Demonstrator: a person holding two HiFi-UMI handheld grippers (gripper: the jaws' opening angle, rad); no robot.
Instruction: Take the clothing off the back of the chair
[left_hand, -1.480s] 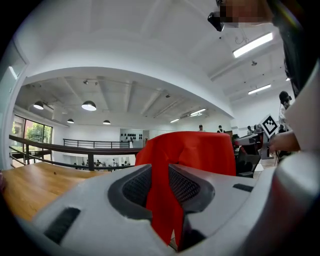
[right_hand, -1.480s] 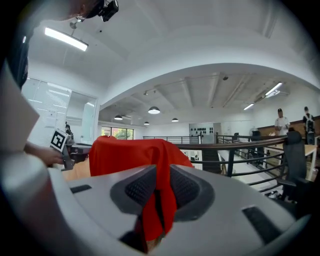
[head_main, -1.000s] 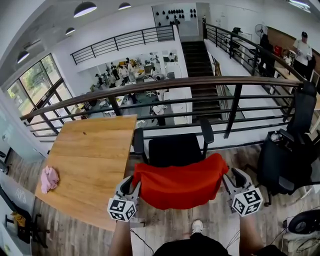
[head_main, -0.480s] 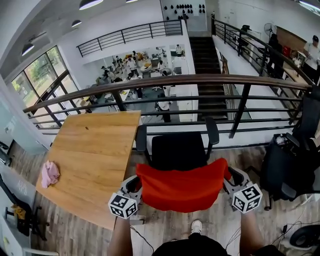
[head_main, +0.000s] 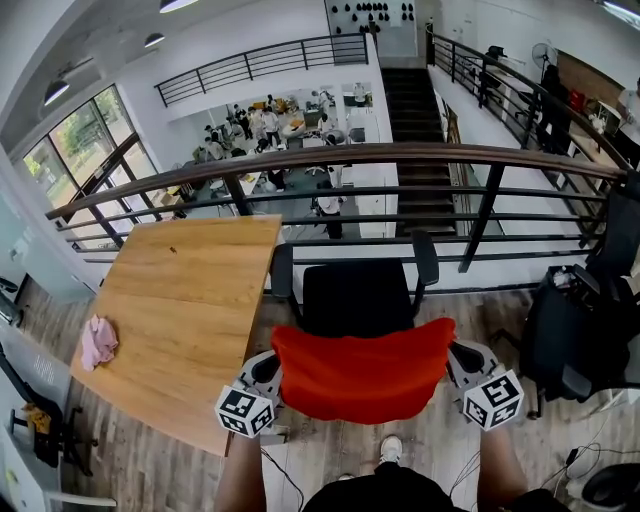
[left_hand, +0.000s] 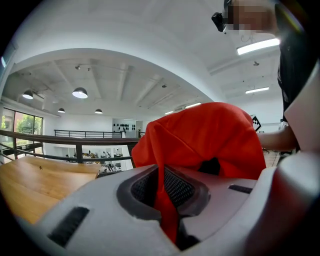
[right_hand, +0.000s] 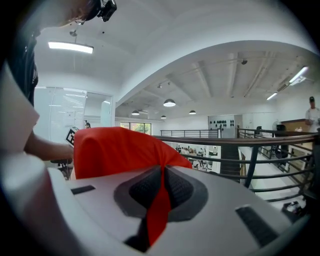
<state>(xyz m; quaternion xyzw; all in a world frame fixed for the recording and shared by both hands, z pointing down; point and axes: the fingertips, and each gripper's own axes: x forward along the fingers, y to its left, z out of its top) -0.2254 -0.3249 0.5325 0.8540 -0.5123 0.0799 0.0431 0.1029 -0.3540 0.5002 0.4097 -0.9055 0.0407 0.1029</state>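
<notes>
Both tools have closed since a second ago: my left tool (left_hand: 161, 197) and right tool (right_hand: 161, 192) each pinch an edge of the red clothing (head_main: 362, 372). As far as I can tell, it drapes the chair (head_main: 356, 295) back, beside the wooden surface (head_main: 190, 300).

The left gripper (head_main: 266, 368) and the right gripper (head_main: 462, 362), held forward and nearly level, have just closed their jaws, each pinching the red clothing (head_main: 360, 372).

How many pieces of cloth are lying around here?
2. A red garment hangs over the back of the black chair; a pink cloth lies at the wooden table's left edge. Others may be hidden from view.
</notes>
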